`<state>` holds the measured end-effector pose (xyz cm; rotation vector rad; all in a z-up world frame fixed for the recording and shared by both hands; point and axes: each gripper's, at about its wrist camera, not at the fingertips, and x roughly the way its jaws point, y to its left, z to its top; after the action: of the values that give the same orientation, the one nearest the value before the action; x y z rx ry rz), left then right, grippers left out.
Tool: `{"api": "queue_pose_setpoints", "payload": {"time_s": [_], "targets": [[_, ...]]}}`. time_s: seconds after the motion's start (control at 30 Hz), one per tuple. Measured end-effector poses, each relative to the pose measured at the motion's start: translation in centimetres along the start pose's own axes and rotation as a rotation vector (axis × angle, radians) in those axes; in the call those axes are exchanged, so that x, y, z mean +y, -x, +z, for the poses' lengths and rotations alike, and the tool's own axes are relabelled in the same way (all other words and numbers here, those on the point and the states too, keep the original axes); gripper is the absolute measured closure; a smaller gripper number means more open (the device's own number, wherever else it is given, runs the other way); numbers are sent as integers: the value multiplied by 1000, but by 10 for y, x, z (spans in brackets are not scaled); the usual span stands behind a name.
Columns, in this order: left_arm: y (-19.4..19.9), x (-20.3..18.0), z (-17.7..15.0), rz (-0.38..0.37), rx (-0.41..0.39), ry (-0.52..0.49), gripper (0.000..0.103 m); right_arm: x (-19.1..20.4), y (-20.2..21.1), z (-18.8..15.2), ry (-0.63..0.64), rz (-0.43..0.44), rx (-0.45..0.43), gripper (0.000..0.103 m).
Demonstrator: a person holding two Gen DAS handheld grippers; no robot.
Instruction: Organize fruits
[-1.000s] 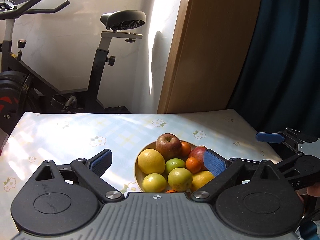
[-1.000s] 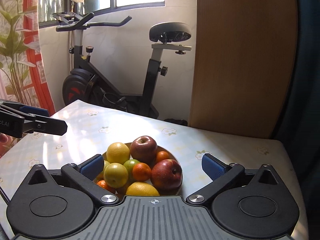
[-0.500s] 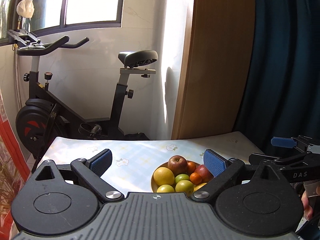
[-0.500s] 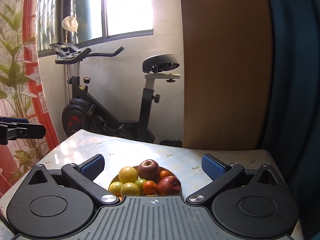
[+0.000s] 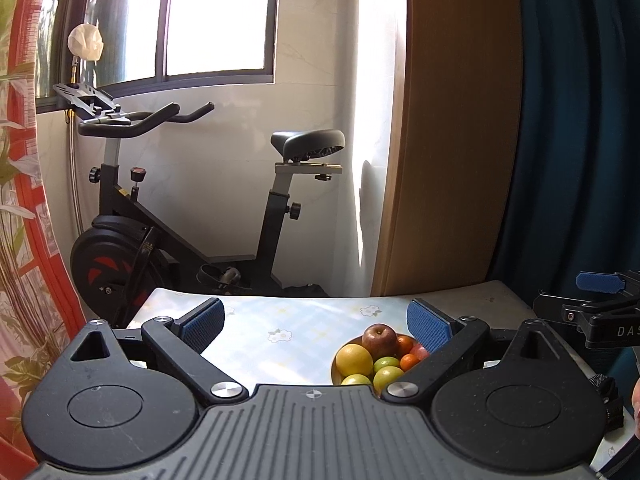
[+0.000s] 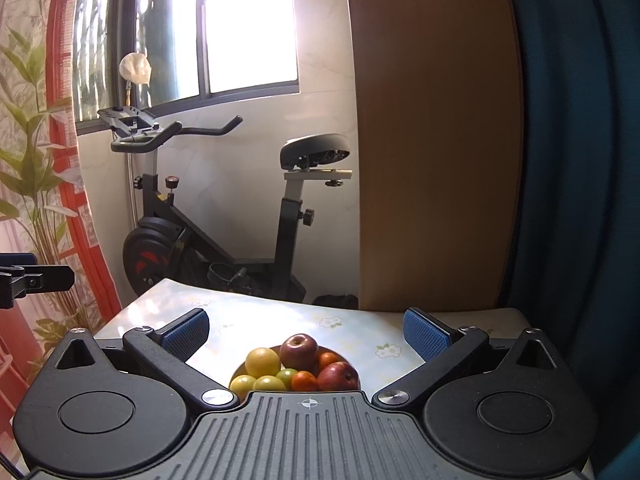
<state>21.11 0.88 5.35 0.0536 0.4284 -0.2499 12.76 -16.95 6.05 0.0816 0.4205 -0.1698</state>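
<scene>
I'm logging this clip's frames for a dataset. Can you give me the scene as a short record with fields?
setting: table with floral cloth, exercise bike behind
container: bowl on the table
contents: two red apples, top one; yellow citrus; green fruits; small oranges
left gripper: open, empty, raised back from the bowl
right gripper: open, empty, bowl centred ahead
loose fruit: none visible

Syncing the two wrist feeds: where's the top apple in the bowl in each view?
Left wrist: top apple sits lower right of centre, at the peak of the pile in the bowl, just left of the tool's right pad.
Right wrist: top apple sits low, near centre, behind the orange.
Shared landmark: bike saddle, above the bowl in both.
</scene>
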Motion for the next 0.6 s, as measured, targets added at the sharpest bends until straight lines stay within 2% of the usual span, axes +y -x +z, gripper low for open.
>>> {"api": "queue_pose_setpoints", "payload": {"time_s": [0.6], "targets": [[14, 0, -1, -2, -18, 2, 4, -1, 2, 2, -13, -4, 2, 0]]}}
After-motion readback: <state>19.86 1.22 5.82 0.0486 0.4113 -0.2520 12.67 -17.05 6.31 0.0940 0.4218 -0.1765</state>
